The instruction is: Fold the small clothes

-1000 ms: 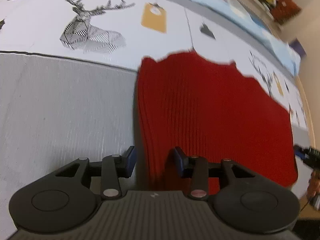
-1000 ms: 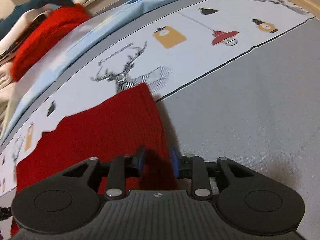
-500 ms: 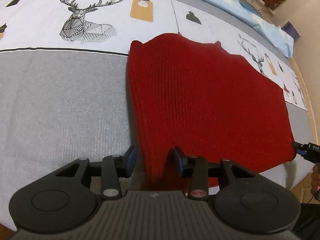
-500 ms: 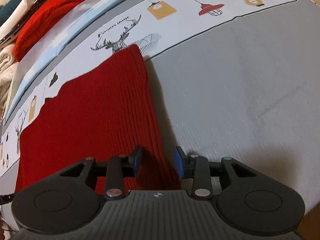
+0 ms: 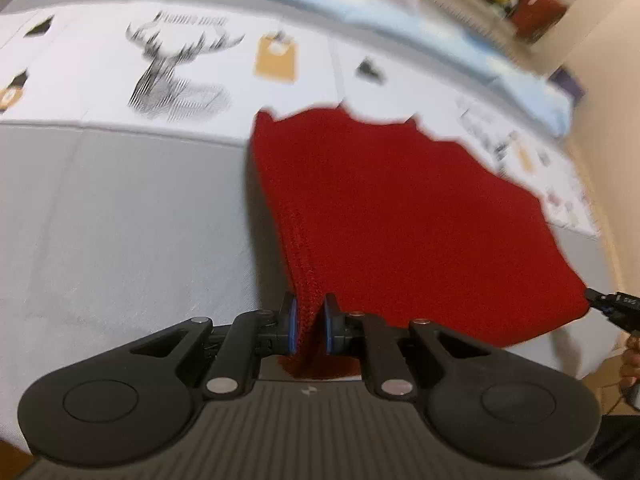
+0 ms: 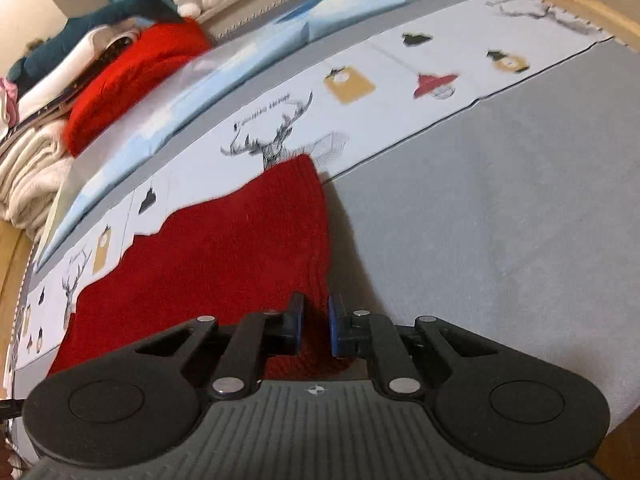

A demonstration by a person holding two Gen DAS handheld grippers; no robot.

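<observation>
On grey bedding (image 5: 120,220), red knit (image 5: 400,220) lies.

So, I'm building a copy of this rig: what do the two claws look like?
Both match: the left claw and right claw have matte black linkage arms with silver pivot pins, blue-edged pads, round black discs either side, and a ribbed grey body with a small emblem.

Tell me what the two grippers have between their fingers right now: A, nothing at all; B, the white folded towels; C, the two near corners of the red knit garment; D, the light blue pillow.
C: the left gripper and the right gripper are each closing on a near corner of the red knit garment.
</observation>
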